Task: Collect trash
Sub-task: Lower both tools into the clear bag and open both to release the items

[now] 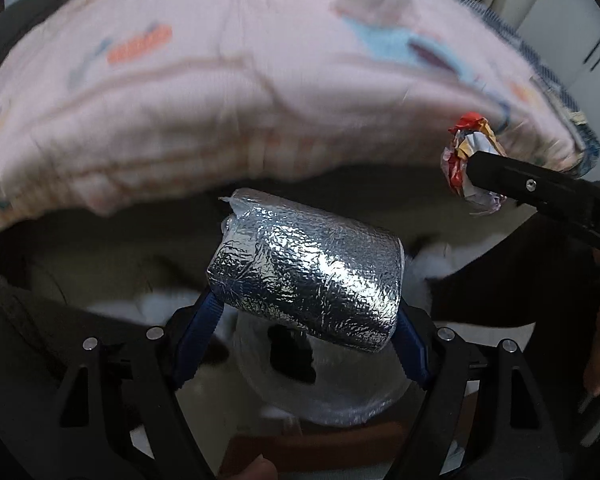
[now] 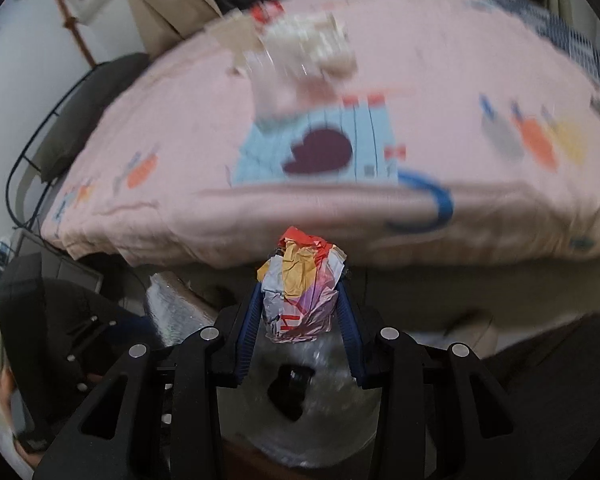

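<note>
Below both grippers we see one clear plastic bag [image 2: 327,432], its dark mouth open, contents unclear. Our left gripper [image 1: 303,312] is clamped on a silver foil roll [image 1: 311,268]; our right gripper [image 2: 300,308] is clamped on a crumpled wrapper [image 2: 300,284]. Only the right view shows more blurred scraps [image 2: 303,48] on the pink bedspread [image 2: 188,120]: two held pieces counted.

My left gripper [image 1: 305,312] clamps a foil bundle [image 1: 311,272]; far right, the right gripper [image 1: 469,168] pinches a crumpled wrapper [image 1: 465,148] near the pink blanket [image 1: 220,92].
</note>
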`<state>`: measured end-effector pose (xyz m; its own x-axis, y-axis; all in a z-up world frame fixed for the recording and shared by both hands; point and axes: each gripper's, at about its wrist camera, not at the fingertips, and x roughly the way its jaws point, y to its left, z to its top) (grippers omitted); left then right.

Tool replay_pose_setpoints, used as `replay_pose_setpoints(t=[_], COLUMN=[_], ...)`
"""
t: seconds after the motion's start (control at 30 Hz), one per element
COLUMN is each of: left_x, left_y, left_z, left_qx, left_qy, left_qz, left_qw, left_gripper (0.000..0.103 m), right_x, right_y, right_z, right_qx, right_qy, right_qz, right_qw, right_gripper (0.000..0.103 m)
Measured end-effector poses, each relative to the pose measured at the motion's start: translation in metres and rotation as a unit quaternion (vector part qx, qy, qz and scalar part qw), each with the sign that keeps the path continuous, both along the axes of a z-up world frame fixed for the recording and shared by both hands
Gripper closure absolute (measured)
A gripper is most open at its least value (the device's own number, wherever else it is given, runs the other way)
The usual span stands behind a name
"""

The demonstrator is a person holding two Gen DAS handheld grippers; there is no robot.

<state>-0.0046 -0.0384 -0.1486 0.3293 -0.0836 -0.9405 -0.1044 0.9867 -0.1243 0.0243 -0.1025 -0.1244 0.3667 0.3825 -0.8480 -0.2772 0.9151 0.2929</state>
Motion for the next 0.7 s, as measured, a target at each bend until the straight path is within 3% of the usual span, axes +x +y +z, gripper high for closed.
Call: replay_pose_setpoints(t=[0.2, 0.43, 0.7], left_x=[0.007, 0.014, 0.017], left_y=[-0.014, -0.031, -0.044], left_z=[-0.032, -0.075, -0.11], left_qx=[0.029, 0.047, 0.048], left_qy=[0.073, 0.159, 0.218], left_qz=[-0.021, -0.042, -0.054], left_qw=[0.9967, 0.9853, 0.9734], left_gripper=[0.025, 0.025, 0.025], right_x=[0.004, 0.005, 0.013], right_y=[0.005, 0.009, 0.012], right_z=[-0.048, -0.101, -0.152], right_qx=[-0.014, -0.043, -0.069], right_qy=[0.09, 0.178, 0.248], right_qz=[-0.025, -0.048, -0.06], right_qw=[0.996, 0.982, 0.964], right_gripper=[0.067, 0.067, 0.067])
